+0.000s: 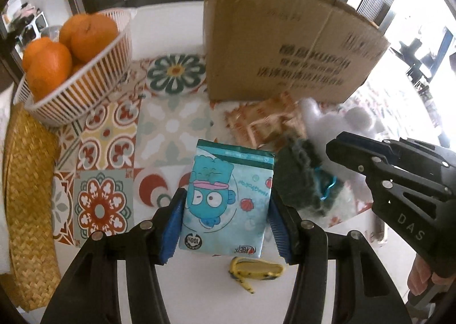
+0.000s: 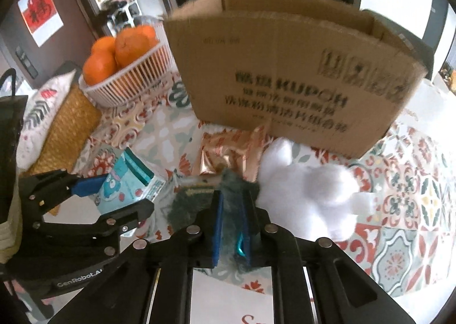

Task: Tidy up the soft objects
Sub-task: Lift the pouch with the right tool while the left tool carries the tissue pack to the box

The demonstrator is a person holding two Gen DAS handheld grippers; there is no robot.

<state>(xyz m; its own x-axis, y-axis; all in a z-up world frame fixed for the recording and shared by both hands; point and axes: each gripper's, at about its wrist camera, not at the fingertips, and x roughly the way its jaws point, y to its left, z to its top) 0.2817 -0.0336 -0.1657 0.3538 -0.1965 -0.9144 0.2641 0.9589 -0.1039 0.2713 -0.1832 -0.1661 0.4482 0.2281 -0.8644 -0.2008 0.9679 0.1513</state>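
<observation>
Lifting both picks toward the cardboard box looks like the step in hand, judged from the task and the open box top behind the pile.

Tissue pack: pale blue, cartoon fish print, sits between the blue pads of the left gripper. Pads press its two long sides; jaws part-way apart, clamped on the pack. Appears clear of the patterned tablecloth, though I cannot tell for certain.

Dark green fuzzy item, with a teal loop showing: pinched in the right gripper, jaws nearly together on it. Soft pile bulges out above the pads.

Remaining on the cloth, just in front of the box: white plush toy, shiny orange packet. Small yellow item lies nearer, below the left jaws.

Doing it well: raise each load above the box rim before moving over it; carry the pack level so it does not slip; keep the two grippers apart, since they are close. Release only once inside the walls.

Basket of oranges stands left, well apart.
</observation>
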